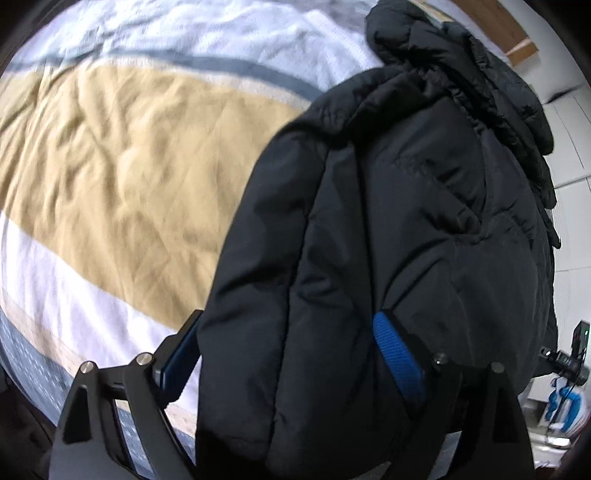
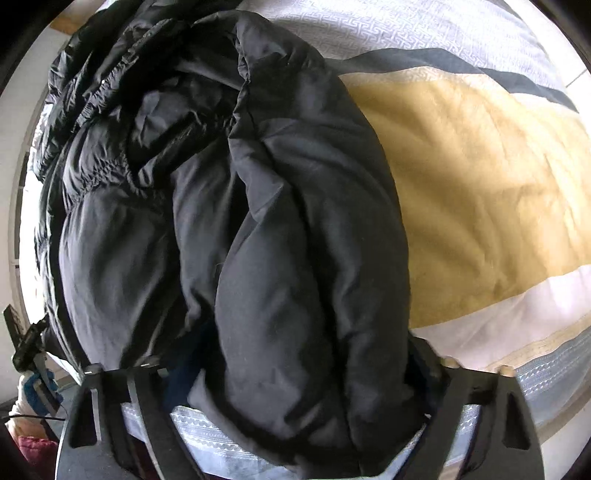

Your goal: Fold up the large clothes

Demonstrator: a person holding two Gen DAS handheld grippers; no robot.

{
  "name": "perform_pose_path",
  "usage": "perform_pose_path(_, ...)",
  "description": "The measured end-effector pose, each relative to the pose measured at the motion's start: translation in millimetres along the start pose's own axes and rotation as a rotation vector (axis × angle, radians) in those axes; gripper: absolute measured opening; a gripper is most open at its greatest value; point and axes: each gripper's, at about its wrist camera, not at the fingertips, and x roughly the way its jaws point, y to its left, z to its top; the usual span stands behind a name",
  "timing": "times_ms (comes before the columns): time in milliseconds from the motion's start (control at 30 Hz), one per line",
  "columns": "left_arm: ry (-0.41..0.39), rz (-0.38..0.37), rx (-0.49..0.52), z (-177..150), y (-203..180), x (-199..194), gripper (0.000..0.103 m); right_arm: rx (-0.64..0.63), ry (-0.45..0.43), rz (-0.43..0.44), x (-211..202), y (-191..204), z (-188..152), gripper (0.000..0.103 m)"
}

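Two grippers are in view, each with a thick bundle of the black padded jacket (image 1: 399,206) between its fingers. On the left gripper (image 1: 291,350), the blue pads (image 1: 397,354) press into the jacket from either side, the fabric bulging out above and below them; the jaws stand wide but are clamped on the bulk of the jacket. On the right gripper (image 2: 295,369), a fold of the same jacket (image 2: 258,221) fills the whole gap between the two black fingers (image 2: 461,398) and spills down past them; the pads themselves are mostly hidden by cloth, yet the fabric is squeezed between them, so this gripper is likewise gripping the jacket. Most of the jacket lies bunched and rumpled on the bed cover (image 1: 110,166), at the edge nearest the white wall, with its quilted part (image 1: 491,74) piled at the far end. The bed cover (image 2: 480,184) is wrinkled and banded in white, mustard yellow, dark grey and a pale blue patterned strip. A wooden board (image 1: 513,33) shows beyond the far end of the jacket. The left wrist view's lower right corner shows part of a small dark device (image 1: 576,354) and some blue and white gear (image 1: 565,406), too small to identify.
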Motion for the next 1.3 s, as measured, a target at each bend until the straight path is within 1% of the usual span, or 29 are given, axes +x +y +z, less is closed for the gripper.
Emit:
perform_pose_path(67, 0.021, 0.007, -0.023, 1, 0, 1, 0.090, 0.012, 0.000, 0.028, -1, 1, -3, 0.059)
perform_pose_path(100, 0.029, 0.014, -0.021, 0, -2, 1, 0.090, 0.017, -0.001, 0.043, -1, 1, -3, 0.056)
perform_pose_path(167, 0.054, 0.012, -0.017, -2, -5, 1, 0.090, 0.018, -0.001, 0.063, -9, 3, -1, 0.044)
perform_pose_path(200, 0.066, 0.009, -0.011, -3, -6, 1, 0.088, 0.016, -0.001, 0.075, -10, 4, 0, 0.041)
perform_pose_path(233, 0.067, 0.006, 0.000, -4, -9, -2, 0.087, 0.015, -0.002, 0.084, -12, 3, 1, 0.035)
perform_pose_path(267, 0.064, -0.002, 0.010, -5, -11, -4, 0.077, 0.012, -0.003, 0.095, -14, 2, 1, 0.029)
perform_pose_path(300, 0.066, -0.019, 0.012, -6, -13, -6, 0.065, 0.004, -0.005, 0.107, -16, 5, 1, 0.027)
perform_pose_path(333, 0.068, -0.043, 0.006, -9, -13, -11, 0.059, -0.005, -0.007, 0.113, -20, 7, 2, 0.023)
perform_pose_path(367, 0.065, -0.057, 0.001, -9, -14, -15, 0.042, -0.011, -0.010, 0.117, -24, 8, 4, 0.020)
perform_pose_path(400, 0.061, -0.078, -0.006, -9, -15, -19, 0.030, -0.020, -0.018, 0.124, -28, 11, 5, 0.020)
perform_pose_path(467, 0.042, -0.114, -0.023, -8, -18, -30, 0.020, -0.027, -0.033, 0.140, -37, 16, 4, 0.017)
perform_pose_path(500, 0.035, -0.123, -0.024, -8, -19, -34, 0.018, -0.032, -0.043, 0.146, -43, 18, 5, 0.017)
perform_pose_path(600, 0.008, -0.162, -0.033, -5, -22, -49, 0.016, -0.026, -0.086, 0.175, -58, 19, 7, 0.014)
perform_pose_path(700, -0.035, -0.235, -0.074, 8, -25, -71, 0.015, -0.010, -0.148, 0.213, -76, 17, 10, 0.013)
perform_pose_path(767, -0.066, -0.274, -0.091, 21, -25, -83, 0.015, -0.001, -0.199, 0.242, -93, 18, 18, 0.012)
perform_pose_path(833, -0.100, -0.310, -0.097, 40, -33, -99, 0.015, 0.003, -0.248, 0.268, -112, 18, 36, 0.012)
perform_pose_path(867, -0.121, -0.333, -0.098, 50, -37, -107, 0.015, 0.004, -0.269, 0.278, -118, 17, 40, 0.012)
perform_pose_path(900, -0.137, -0.357, -0.101, 67, -39, -112, 0.015, 0.008, -0.307, 0.298, -130, 19, 49, 0.012)
perform_pose_path(1000, -0.208, -0.455, -0.118, 102, -47, -135, 0.015, 0.015, -0.379, 0.339, -158, 21, 73, 0.012)
perform_pose_path(1067, -0.245, -0.496, -0.129, 127, -53, -147, 0.015, 0.010, -0.413, 0.357, -168, 27, 88, 0.012)
perform_pose_path(1133, -0.277, -0.531, -0.141, 152, -61, -159, 0.015, 0.013, -0.455, 0.379, -183, 33, 110, 0.012)
perform_pose_path(1267, -0.342, -0.596, -0.163, 205, -73, -183, 0.015, 0.053, -0.526, 0.426, -214, 26, 146, 0.012)
perform_pose_path(1300, -0.360, -0.609, -0.170, 222, -78, -187, 0.015, 0.078, -0.544, 0.439, -220, 25, 161, 0.012)
